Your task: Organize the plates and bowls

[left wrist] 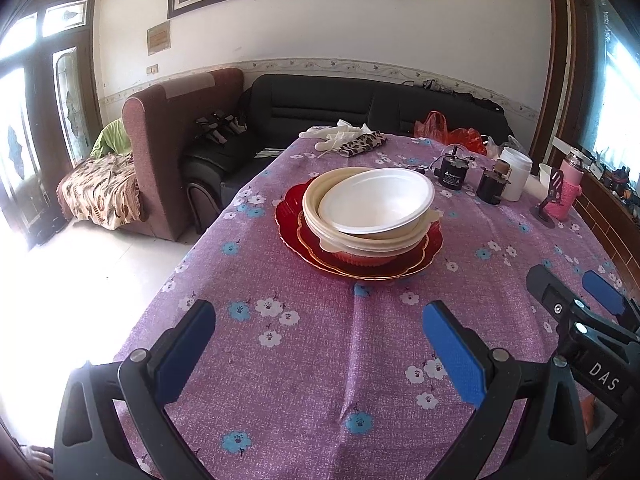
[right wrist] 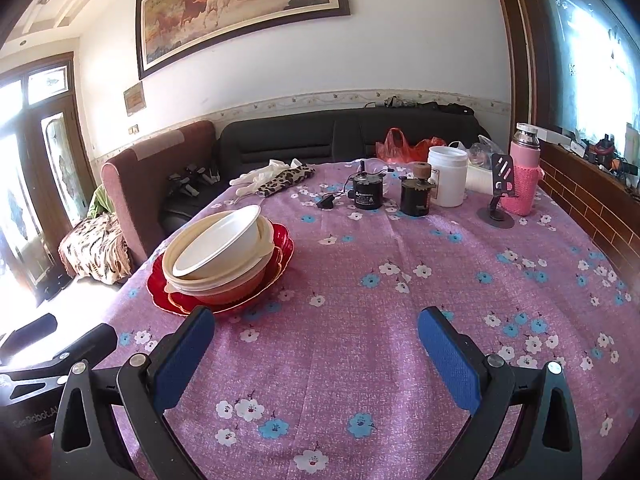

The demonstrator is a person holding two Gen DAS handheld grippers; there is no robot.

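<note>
Bowls [left wrist: 376, 204] sit nested on red plates [left wrist: 294, 216] at 12 o'clock on the worktop [left wrist: 320, 360]. Both my left tool [left wrist: 320, 350] and right tool [right wrist: 316, 354] hang apart, empty. Stacking looks done; next, straighten the tilted top bowl.

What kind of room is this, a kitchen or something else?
Most likely a home living room used for dining, not a kitchen: a black sofa along the wall, a framed horse painting above it, and a table under a floral tablecloth with stacked bowls.

Stacked bowls [left wrist: 372, 208] on red plates [left wrist: 292, 220], left tool [left wrist: 320, 340] agape
</note>
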